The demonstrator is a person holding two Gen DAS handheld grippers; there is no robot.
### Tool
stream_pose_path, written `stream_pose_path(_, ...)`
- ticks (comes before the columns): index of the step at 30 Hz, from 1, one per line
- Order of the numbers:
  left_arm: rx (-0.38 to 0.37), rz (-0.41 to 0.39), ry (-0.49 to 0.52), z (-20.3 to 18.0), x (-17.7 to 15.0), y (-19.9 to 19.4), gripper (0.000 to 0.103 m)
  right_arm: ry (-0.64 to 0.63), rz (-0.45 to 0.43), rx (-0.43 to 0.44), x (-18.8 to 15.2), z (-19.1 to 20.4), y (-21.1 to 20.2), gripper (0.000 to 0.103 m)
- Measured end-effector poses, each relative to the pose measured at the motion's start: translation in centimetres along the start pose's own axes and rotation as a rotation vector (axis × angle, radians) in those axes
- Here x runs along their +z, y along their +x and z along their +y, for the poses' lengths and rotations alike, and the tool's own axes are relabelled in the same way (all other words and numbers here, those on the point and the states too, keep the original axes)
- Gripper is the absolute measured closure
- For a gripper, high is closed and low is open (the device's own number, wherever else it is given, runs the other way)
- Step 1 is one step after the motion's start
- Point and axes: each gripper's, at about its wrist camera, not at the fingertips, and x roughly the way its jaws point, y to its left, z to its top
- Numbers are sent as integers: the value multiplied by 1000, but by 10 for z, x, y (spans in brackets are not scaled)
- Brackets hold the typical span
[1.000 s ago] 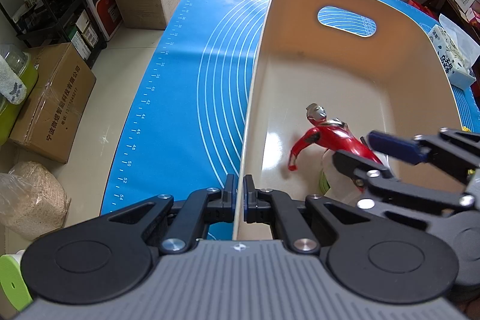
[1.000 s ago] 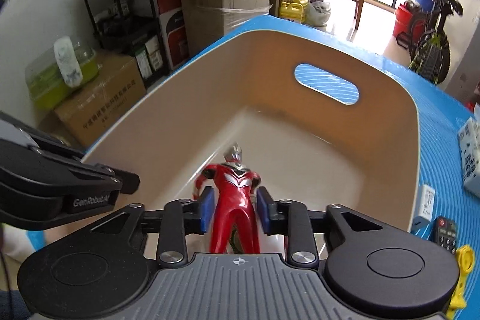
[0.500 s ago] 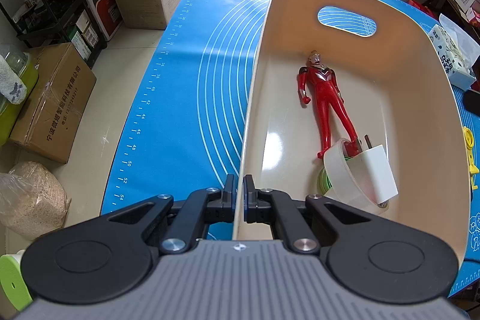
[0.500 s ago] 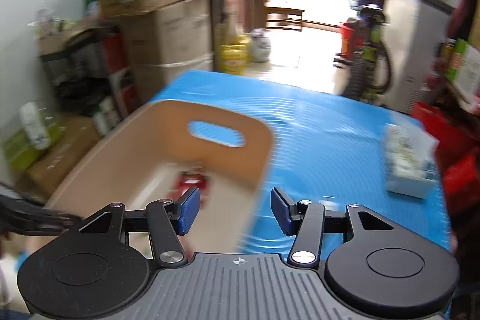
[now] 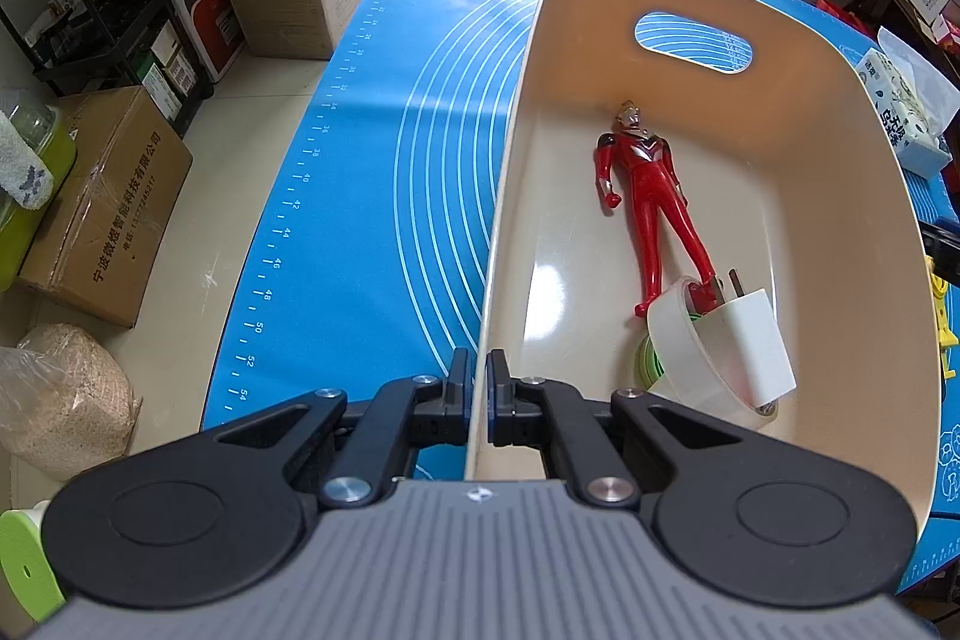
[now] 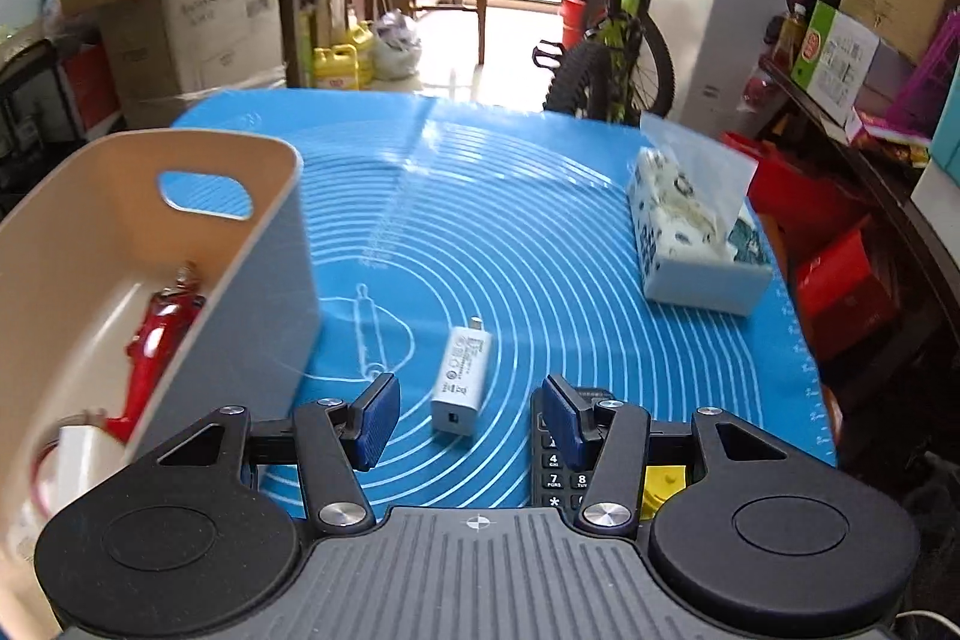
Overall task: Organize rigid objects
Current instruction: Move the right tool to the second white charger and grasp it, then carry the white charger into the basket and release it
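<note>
Inside the beige bin (image 5: 840, 112), frame centre: red figure (image 5: 651, 196) lying flat, feet at tape roll (image 5: 690, 358) and white plug (image 5: 750, 346) | left gripper (image 5: 477, 394) clamped on bin's near rim | right gripper (image 6: 468, 418) parted, empty, white charger (image 6: 462, 370) on blue mat (image 6: 540, 250) just ahead between its fingers.

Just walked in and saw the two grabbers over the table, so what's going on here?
Someone is tidying loose items into a beige bin on a blue mat. The left gripper is clamped on the bin's near wall. A red toy figure, a tape roll and a white plug lie inside. The right gripper is open and empty above the mat, with a white charger lying between its fingers and a black remote beside it. A tissue pack sits farther back.
</note>
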Motion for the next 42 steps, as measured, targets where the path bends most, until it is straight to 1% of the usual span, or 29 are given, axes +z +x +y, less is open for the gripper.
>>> stream_pose_path(5,1,0,0,0,0,0,97,-34,3,-11,4,7,20,41)
stream_pose_path(13,0,-1,0,0,0,0,97,-51,66,-48,10,19,52,41)
stream_pose_path(16,1,-1,0,-1,0,0,97,-46,100,-67,9,22,63,41)
stream_pose_path(20,3,-1,2,-1,0,1,97,-7,113,-78,7,19,73,45)
stream_pose_path(23,6,-1,3,-1,0,1,97,29,101,-65,6,15,75,47)
stream_pose_path(24,7,-1,4,-3,0,0,97,41,103,-54,6,14,75,50)
stream_pose_path(25,9,-1,5,-3,0,0,97,49,104,-38,7,14,75,58)
stream_pose_path(26,10,-1,6,-3,0,1,97,49,104,-36,7,15,75,62)
stream_pose_path(27,11,-1,6,-3,0,1,97,40,102,-45,7,17,75,70)
stream_pose_path(31,10,-1,6,-3,0,1,97,50,87,-37,4,15,73,71)
stream_pose_path(35,11,-1,6,-3,0,1,97,46,63,-57,-1,15,66,71)
stream_pose_path(42,11,-1,6,-3,0,1,97,65,19,-38,-2,10,39,71)
